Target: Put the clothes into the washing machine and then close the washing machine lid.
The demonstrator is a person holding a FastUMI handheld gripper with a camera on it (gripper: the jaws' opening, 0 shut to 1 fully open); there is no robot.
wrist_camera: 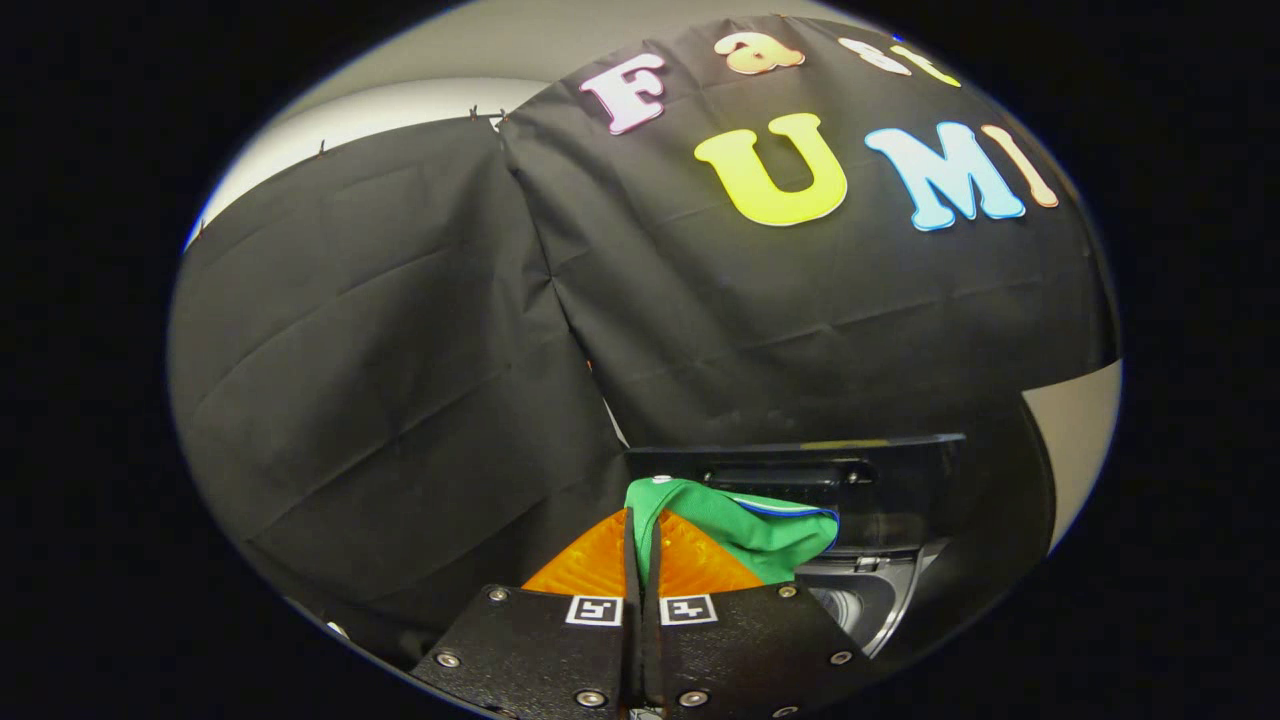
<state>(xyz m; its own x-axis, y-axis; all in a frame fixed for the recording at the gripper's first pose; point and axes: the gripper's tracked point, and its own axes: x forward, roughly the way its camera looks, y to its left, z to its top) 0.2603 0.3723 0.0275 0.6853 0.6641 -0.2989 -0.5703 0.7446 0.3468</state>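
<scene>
Our claw (641, 545) is clamped on the green cloth (745, 525), which bunches just past the fingertips, above the washer (860, 600) with its lid (800, 465) raised. If we let go too soon, it may snag the rim.

The light is even and fairly soft, seemingly from overhead, and leaves the black cloth wall (400, 350) dim, its creases showing only as faint grey lines. The orange fingers (590, 560) and the green cloth (770, 525) pinched between them are bright, saturated and sharp. A weak sheen lies on the dark washing machine lid (800, 460) just beyond them. Straight edges bow strongly outward with the fisheye, and detail softens toward the rim.
</scene>
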